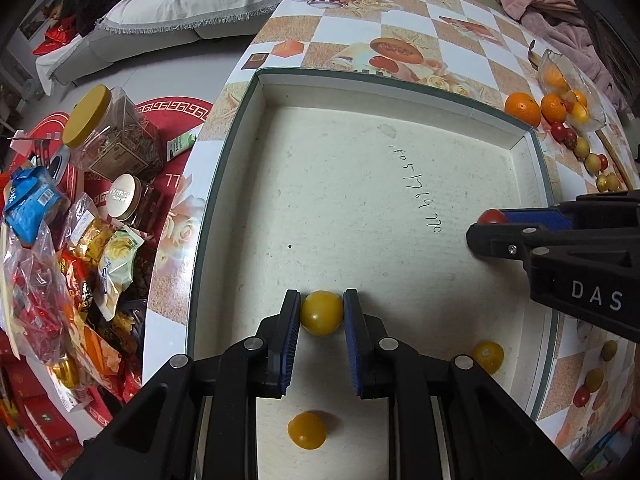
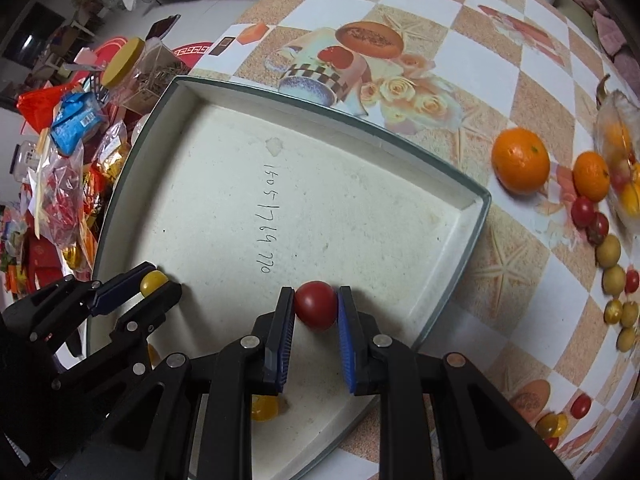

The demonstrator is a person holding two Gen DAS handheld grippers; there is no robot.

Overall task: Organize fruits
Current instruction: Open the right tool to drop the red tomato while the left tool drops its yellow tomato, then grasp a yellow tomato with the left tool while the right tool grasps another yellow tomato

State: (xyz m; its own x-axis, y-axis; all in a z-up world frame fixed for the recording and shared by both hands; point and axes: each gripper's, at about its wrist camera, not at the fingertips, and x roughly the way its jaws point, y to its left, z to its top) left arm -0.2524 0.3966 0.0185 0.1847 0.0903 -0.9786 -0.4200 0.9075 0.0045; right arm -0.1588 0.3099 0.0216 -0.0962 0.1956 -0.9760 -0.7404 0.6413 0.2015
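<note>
over the white tray [image 1: 520, 148] both grippers are loaded: the left gripper [image 1: 322, 312] is pinched on a yellow cherry tomato [image 1: 321, 313] and the right gripper [image 2: 316, 306] is pinched on a red cherry tomato [image 2: 316, 305], pads touching either side of each fruit. both look to be just above the tray floor, can't tell if they're resting on it.

my read on handling: these are tiny, light, smooth-skinned and squishy, so they'd probably roll or pop out if the squeeze is off-centre, and split if it's too hard. grabbing across the widest part like this seems right.

two more yellow ones [image 1: 307, 430] sit loose in the tray. its floor is flat and a bit rough with low walls, so stuff should stay put. outside it, the glossy patterned tablecloth [image 2: 440, 12] holds oranges [image 2: 520, 165], a row of small fruits [image 2: 608, 252] and a glass bowl [image 2: 618, 136] off to the right. snack bags [image 1: 60, 280] and jars are piled beyond the table's left edge.
</note>
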